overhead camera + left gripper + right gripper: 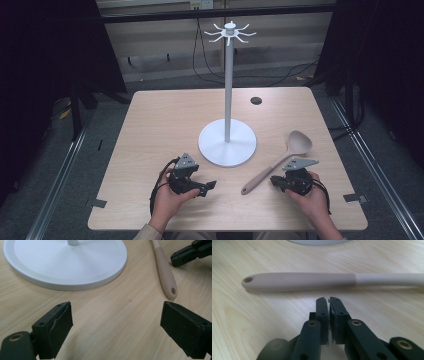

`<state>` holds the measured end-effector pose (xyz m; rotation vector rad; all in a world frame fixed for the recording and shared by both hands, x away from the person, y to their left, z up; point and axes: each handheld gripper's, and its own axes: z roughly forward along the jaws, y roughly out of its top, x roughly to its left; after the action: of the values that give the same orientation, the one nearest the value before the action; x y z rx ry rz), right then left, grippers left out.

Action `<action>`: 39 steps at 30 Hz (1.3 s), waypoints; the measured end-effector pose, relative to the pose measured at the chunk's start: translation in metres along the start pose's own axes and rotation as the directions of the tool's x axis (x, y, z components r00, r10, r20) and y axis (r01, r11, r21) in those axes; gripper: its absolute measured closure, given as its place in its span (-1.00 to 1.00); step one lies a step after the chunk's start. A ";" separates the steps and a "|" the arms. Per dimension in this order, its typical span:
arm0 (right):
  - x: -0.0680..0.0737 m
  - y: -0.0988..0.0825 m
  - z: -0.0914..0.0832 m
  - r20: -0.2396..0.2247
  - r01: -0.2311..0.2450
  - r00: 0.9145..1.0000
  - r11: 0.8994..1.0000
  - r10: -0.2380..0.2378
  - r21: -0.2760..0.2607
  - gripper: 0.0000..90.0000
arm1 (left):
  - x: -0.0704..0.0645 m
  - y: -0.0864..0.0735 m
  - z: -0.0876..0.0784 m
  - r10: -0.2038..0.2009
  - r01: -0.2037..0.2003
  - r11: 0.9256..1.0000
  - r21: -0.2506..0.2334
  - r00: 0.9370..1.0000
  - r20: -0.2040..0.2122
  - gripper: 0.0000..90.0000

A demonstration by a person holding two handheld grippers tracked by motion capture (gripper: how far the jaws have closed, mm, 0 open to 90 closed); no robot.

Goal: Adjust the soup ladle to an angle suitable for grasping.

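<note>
A beige spoon (277,164) lies flat on the wooden table (165,120), right of centre, bowl away from me and handle end near me. In the right gripper view its handle (312,281) runs crosswise just beyond my right gripper (328,300), which is shut with nothing between its jaws and stays short of the handle. From above, the right gripper (273,181) sits right beside the handle's near end. My left gripper (206,189) rests at the front left, open (116,315) over bare wood. The spoon's handle (165,267) lies ahead to its right.
A white stand (228,75) with hooks at its top rises from a round base (227,145) mid-table, just beyond both grippers. A small black hole (256,100) marks the table's far side. Dark tape tabs (98,203) sit at the front corners.
</note>
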<state>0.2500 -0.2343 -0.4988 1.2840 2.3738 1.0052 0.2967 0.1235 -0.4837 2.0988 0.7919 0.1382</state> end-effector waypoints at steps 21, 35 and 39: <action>0.012 0.016 0.019 -0.036 0.066 0.997 0.998 -0.067 -0.017 1.00 | 0.004 -0.007 -0.007 -0.004 0.004 1.000 0.009 0.999 -0.032 -0.76; 0.016 0.028 0.035 -0.059 0.070 0.996 0.997 -0.072 -0.036 1.00 | 0.009 -0.015 -0.017 -0.025 0.025 1.000 0.009 0.998 -0.063 -0.76; 0.016 0.029 0.036 -0.068 0.071 0.995 0.997 -0.074 -0.039 1.00 | 0.009 -0.016 -0.018 -0.030 0.031 0.999 0.012 0.998 -0.063 -0.76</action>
<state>0.2783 -0.1945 -0.5035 1.1597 2.4226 1.0822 0.2896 0.1486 -0.4862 2.1027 0.8635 0.1835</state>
